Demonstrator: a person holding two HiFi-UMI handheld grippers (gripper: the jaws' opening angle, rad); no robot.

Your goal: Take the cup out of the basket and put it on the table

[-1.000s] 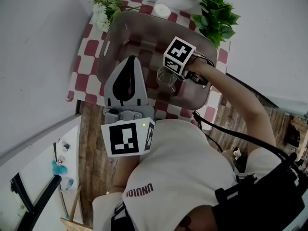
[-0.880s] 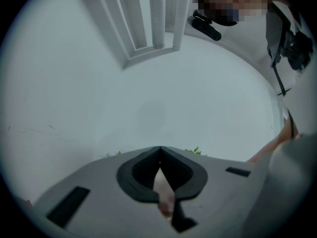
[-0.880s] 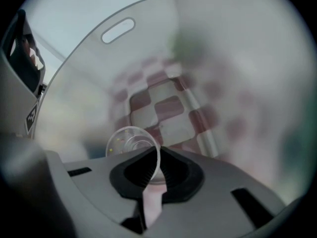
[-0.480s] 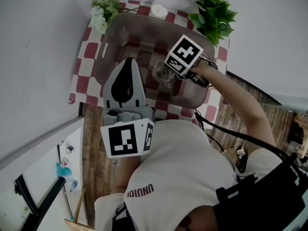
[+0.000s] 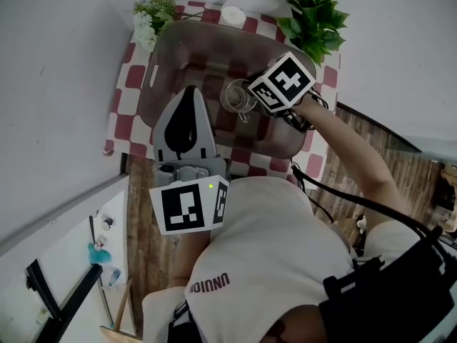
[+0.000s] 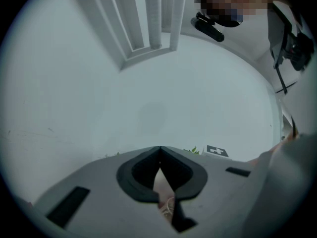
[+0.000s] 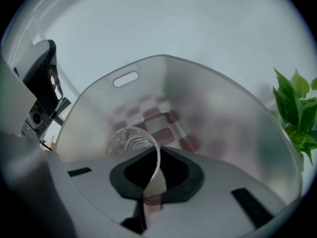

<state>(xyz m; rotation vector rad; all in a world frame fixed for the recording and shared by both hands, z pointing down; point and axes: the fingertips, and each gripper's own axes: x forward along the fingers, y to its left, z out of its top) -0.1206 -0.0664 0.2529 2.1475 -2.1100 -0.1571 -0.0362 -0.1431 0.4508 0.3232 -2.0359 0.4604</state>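
Observation:
In the head view a clear glass cup (image 5: 237, 97) hangs tilted over the inside of the translucent grey basket (image 5: 168, 63). My right gripper (image 5: 248, 103), with its marker cube, is shut on the cup's rim. The right gripper view shows that rim pinched between the jaws of the right gripper (image 7: 157, 155), with the cup (image 7: 130, 142) leaning to the left above the basket's bottom (image 7: 163, 123). My left gripper (image 5: 190, 93) stays over the basket's near left part. In its own view the left gripper (image 6: 159, 150) has its jaws together with nothing in them and faces a white wall.
The basket stands on a table with a red and white checked cloth (image 5: 121, 102). White flowers (image 5: 148, 20), a small white round object (image 5: 233, 15) and a green plant (image 5: 314, 20) line the far edge by the wall. Wooden floor (image 5: 143, 206) lies below the near edge.
The right gripper has risen with the cup and tipped it further. The cup now sits higher in the basket, toward the far side. The left gripper has not moved.

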